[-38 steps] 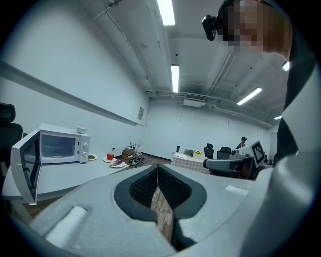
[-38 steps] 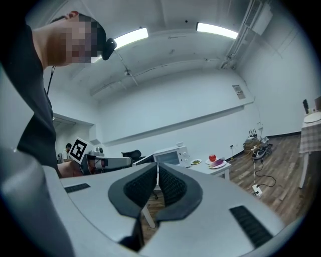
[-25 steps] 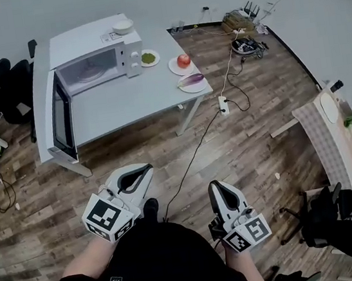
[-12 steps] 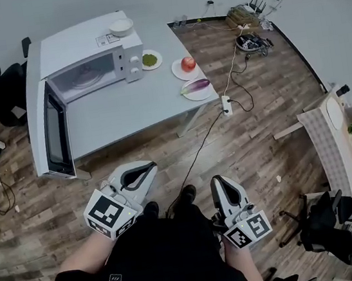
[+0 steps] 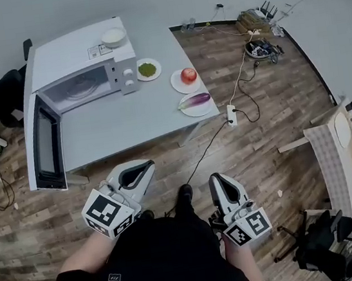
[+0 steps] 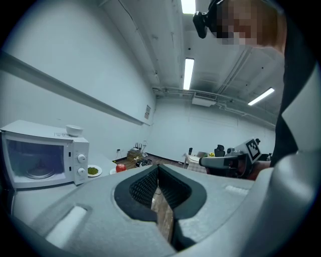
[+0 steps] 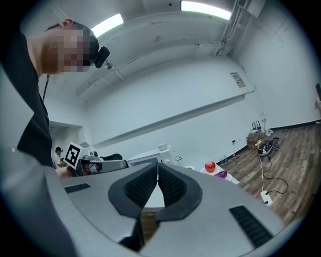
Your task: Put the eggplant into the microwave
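Nothing done yet: eggplant (image 5: 195, 100) lies on its plate (image 5: 199, 111), microwave (image 5: 83, 78) stands open; left tongs (image 5: 142, 169) and right tongs (image 5: 218, 181) closed, empty.

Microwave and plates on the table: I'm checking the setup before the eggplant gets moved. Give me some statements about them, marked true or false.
The microwave door stands open. True.
The eggplant lies inside the microwave. False: it lies on a plate on the table.
A white bowl sits on top of the microwave. True.
The apple shares the eggplant's plate. False: each has its own plate.
The right gripper holds the eggplant. False: it is shut and empty, short of the table.
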The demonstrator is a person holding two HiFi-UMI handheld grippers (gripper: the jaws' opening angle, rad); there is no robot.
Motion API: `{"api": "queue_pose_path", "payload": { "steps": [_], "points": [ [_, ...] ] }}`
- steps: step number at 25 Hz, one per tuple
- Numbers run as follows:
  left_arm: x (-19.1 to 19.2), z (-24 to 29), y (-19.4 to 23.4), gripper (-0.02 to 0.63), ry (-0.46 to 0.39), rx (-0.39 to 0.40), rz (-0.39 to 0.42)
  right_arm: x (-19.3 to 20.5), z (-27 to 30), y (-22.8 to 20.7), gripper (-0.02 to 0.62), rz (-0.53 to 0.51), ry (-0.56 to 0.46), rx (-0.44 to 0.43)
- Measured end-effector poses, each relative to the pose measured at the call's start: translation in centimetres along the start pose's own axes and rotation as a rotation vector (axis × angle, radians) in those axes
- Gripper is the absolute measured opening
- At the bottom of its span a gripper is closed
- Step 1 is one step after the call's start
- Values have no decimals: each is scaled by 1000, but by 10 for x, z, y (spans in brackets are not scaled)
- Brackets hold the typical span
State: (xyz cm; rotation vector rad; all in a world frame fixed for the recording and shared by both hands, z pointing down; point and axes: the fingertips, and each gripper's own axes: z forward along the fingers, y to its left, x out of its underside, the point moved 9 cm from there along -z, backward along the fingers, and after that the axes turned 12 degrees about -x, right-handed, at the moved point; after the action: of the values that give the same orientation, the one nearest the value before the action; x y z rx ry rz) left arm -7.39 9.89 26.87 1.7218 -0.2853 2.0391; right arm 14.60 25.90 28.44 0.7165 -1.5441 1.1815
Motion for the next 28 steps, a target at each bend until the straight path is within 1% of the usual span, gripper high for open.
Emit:
{"api": "queue_pose_path", "payload": {
  "steps": [4,8,12,16,19,23,26,28],
  "points": [
    [-9,35,-7,9,-9,-59,-13,-16,6,-47,17,12,24,-51],
    [-17,68,-15,9,-34,-152,-24,-30,12,-94,17,12,53,-116],
    [-24,95,-26,9,-51,-225,-46,-42,16,-134,17,-9,92,-182],
    [-24,117,-34,9,-44,-289,-57,-45,22,-166,18,-50,140,-257],
    [-21,131,-33,9,-31,-320,-59,-41,32,-190,17,-76,179,-286],
    [-14,147,-22,9,-14,-347,-63,-31,54,-214,18,-109,235,-300],
    [-9,157,-9,9,-9,-354,-55,-22,72,-226,18,-139,288,-311],
    [-4,165,1,9,4,-350,-40,-16,84,-234,18,-134,298,-317]
  ]
}}
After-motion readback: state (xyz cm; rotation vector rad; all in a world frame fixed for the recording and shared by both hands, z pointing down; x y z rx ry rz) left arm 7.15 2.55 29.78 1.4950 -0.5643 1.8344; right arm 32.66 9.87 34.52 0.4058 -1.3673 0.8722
